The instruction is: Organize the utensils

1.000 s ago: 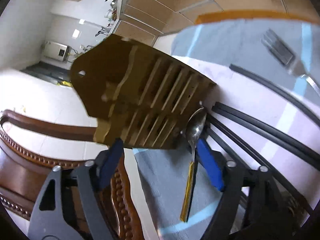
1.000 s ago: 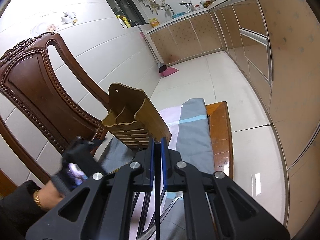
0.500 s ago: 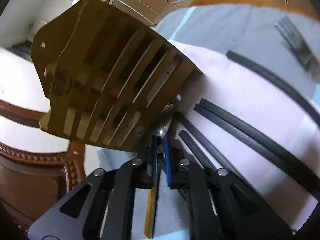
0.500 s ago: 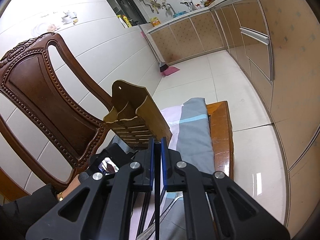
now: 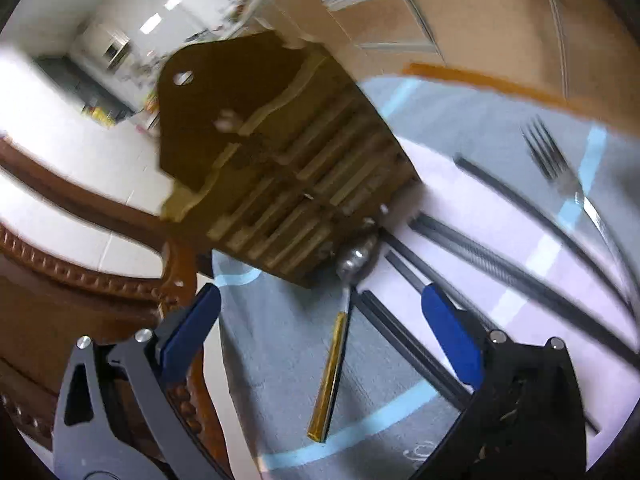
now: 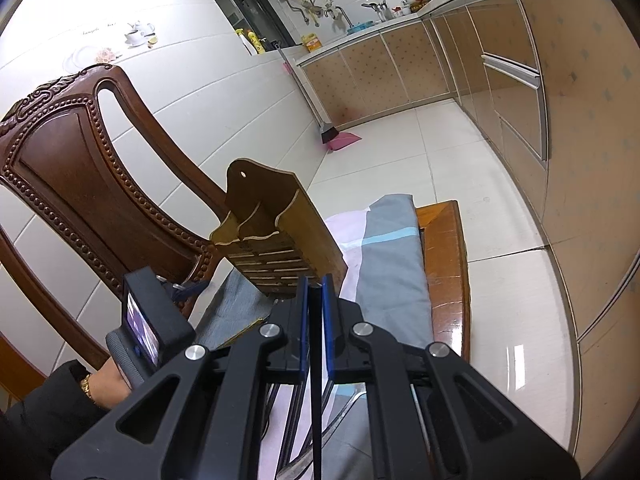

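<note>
A brown slatted utensil holder (image 5: 280,168) stands on the cloth; it also shows in the right wrist view (image 6: 276,236). A spoon with a gold handle (image 5: 336,356) lies on the grey cloth, its bowl against the holder's base. My left gripper (image 5: 320,332) is open, its blue pads either side of the spoon handle, not touching it. Several black chopsticks (image 5: 500,272) and a fork (image 5: 556,168) lie to the right. My right gripper (image 6: 316,300) is shut on a thin black chopstick (image 6: 317,420), just in front of the holder.
A carved wooden chair (image 6: 80,168) stands left of the table. The grey and pink cloth (image 6: 392,264) covers the wooden table (image 6: 444,264), whose edge runs on the right. Kitchen cabinets (image 6: 520,80) stand beyond the floor.
My left gripper was shut at the spoon half a second ago; now it is open and drawn back, and the spoon lies on the cloth. The right gripper has hardly moved.
</note>
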Available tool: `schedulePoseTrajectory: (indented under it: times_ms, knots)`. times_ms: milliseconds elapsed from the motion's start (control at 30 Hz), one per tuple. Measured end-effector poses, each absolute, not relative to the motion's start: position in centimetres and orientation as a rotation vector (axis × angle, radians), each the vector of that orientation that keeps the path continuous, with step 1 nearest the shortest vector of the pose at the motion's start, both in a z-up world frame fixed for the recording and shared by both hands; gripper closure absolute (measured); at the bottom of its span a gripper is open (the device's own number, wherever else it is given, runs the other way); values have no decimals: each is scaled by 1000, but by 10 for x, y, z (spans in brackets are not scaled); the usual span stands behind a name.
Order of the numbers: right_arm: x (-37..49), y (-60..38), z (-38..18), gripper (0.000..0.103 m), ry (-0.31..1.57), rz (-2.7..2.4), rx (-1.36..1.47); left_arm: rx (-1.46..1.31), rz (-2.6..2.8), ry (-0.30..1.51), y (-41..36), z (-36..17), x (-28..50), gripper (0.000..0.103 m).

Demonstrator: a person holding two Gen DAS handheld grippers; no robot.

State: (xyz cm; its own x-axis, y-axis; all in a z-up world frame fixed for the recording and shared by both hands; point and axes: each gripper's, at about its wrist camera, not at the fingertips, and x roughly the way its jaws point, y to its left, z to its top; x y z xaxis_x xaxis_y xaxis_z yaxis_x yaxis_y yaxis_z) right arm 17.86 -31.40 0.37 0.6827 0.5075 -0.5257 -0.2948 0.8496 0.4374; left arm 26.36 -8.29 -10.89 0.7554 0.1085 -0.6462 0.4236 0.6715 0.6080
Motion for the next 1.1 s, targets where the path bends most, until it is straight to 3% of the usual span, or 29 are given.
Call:
schedulePoseTrajectory:
  times_ms: [133, 300, 400, 467, 733, 833, 900, 1033, 1100]
  knots:
    - [180, -314, 3, 96, 686, 461, 332, 797, -166, 787, -73, -127, 276, 4]
    - [181, -313, 3, 96, 693, 463, 328, 425, -161, 926, -27, -134, 289, 6]
    - [181, -312, 3, 96, 694, 466, 327, 149, -164, 997, 9, -137, 298, 30]
    - [181, -311, 2, 96, 697, 468, 325, 94, -159, 999, 19, -135, 298, 36]
    - [183, -309, 0, 96, 706, 471, 324, 252, -172, 1060, 5, -143, 287, 35]
    - [183, -308, 0, 96, 705, 472, 325, 157, -162, 1072, 16, -143, 288, 36]
    - [182, -309, 0, 96, 705, 472, 325, 73, -180, 1110, 24, -141, 287, 47]
    - [183, -311, 0, 96, 705, 469, 330, 138, -222, 1121, 15, -137, 266, 87]
    - [183, -312, 0, 96, 705, 469, 333, 151, -218, 1122, 13, -135, 251, 88]
